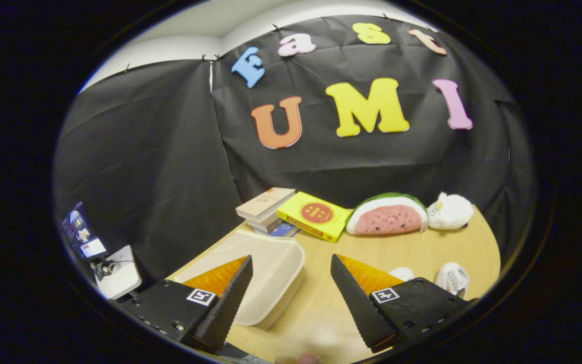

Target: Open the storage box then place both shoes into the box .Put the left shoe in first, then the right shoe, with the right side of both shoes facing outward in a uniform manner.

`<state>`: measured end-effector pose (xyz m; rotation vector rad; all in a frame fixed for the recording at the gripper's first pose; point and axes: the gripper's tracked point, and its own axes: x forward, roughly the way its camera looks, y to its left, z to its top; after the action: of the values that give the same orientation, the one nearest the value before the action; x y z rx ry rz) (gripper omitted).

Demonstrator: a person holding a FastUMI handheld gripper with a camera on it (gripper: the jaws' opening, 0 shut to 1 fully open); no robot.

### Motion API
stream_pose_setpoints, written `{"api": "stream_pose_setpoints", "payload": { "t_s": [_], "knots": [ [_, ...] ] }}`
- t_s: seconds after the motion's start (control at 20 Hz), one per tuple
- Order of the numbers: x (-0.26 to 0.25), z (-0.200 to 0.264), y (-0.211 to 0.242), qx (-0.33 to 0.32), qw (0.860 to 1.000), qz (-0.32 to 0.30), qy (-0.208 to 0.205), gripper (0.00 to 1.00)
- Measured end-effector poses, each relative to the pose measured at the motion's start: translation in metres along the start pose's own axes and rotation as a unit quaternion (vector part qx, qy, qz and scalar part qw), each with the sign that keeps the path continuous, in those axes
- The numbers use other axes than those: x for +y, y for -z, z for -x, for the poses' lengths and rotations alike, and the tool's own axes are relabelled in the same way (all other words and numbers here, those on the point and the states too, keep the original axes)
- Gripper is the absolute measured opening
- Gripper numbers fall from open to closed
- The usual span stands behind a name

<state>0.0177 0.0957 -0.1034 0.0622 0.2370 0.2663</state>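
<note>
A cream-coloured storage box (271, 273) with its lid closed lies on the wooden table (422, 247), partly behind my left finger. Two white shoes (450, 277) sit to the right, one of them mostly hidden behind my right finger. My gripper (291, 263) hovers above the table with its black serrated fingers wide apart and nothing between them. The box's near edge lies just ahead of the left finger.
At the back of the table a stack of books (267, 208) and a yellow book (313, 215) lie beside a watermelon plush (387, 215) and a white plush toy (450, 210). Off the table's left side stand a small screen (81, 232) and a white device (119, 278).
</note>
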Motion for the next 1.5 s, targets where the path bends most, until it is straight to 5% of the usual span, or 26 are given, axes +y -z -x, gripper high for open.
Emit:
{"api": "stream_pose_setpoints", "payload": {
  "t_s": [0.35,0.9,1.2,1.4,1.5],
  "knots": [
    [0.041,-0.033,0.077,0.101,0.983,-0.139,-0.069,0.96],
    [0.058,-0.069,0.111,0.163,0.940,-0.287,-0.085,0.95],
    [0.037,-0.061,0.091,0.138,0.948,-0.282,-0.059,0.64],
    [0.043,-0.052,0.069,0.111,0.951,-0.282,-0.056,0.12],
    [0.049,-0.050,0.061,0.110,0.957,-0.262,-0.054,0.01]
  ]
}}
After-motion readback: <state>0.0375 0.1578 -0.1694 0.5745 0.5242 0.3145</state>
